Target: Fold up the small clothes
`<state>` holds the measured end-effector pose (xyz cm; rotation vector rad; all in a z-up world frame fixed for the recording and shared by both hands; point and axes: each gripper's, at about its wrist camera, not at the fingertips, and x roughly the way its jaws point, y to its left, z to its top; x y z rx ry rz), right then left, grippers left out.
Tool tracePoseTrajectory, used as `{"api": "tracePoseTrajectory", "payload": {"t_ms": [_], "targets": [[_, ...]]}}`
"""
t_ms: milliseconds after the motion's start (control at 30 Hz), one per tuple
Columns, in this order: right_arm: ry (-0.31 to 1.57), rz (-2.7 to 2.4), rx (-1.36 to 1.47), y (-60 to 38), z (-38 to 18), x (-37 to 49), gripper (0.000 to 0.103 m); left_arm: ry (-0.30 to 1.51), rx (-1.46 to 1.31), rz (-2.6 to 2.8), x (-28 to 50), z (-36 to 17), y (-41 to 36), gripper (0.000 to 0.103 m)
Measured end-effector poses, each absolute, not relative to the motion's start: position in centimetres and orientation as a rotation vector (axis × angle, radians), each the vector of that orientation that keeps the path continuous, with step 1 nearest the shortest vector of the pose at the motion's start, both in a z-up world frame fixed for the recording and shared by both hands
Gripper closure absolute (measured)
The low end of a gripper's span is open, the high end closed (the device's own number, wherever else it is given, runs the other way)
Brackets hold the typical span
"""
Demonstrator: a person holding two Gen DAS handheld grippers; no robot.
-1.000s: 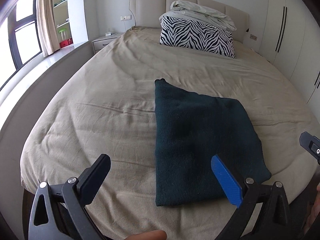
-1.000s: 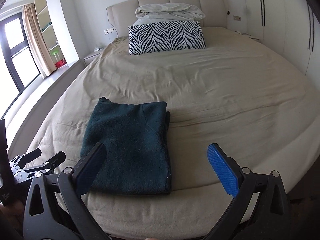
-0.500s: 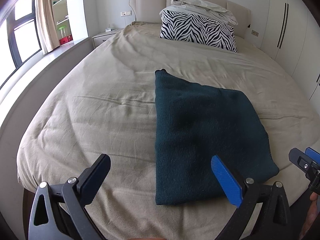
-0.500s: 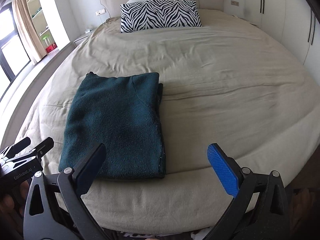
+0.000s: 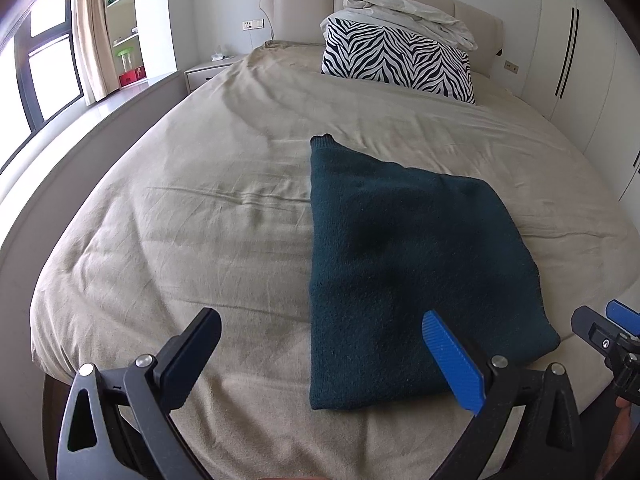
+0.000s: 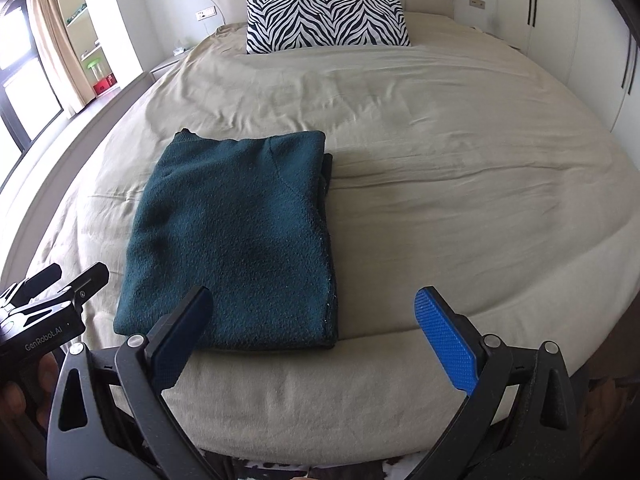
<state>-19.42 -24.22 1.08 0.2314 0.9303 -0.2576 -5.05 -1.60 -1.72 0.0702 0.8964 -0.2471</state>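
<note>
A dark teal knitted garment (image 5: 404, 264) lies folded into a flat rectangle on the beige bed sheet (image 5: 208, 216), close to the foot of the bed. In the right wrist view the same garment (image 6: 240, 240) sits left of centre, with stacked layers showing along its right edge. My left gripper (image 5: 324, 356) is open above the near left corner of the garment, holding nothing. My right gripper (image 6: 312, 336) is open over the garment's near right edge, also holding nothing. Each gripper appears at the edge of the other's view.
A zebra-print pillow (image 5: 396, 64) with a crumpled pale duvet (image 5: 408, 12) on top leans against the padded headboard. A bedside table (image 5: 208, 72) and a window ledge run along the left. White wardrobe doors (image 5: 580, 60) line the right side.
Both grippers have come forward and lower toward the foot of the bed, so the garment looks larger. Both stay open. The garment has not moved.
</note>
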Motion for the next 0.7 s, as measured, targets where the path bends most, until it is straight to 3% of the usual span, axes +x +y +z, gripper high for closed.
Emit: {"api": "tracePoseTrajectory", "payload": {"t_ms": [700], "targets": [[0.949, -0.256, 0.239, -24.32, 0.41, -19.56, 0.000, 0.901, 0.067, -0.251, -5.19, -1.99, -1.76, 0.000]]}}
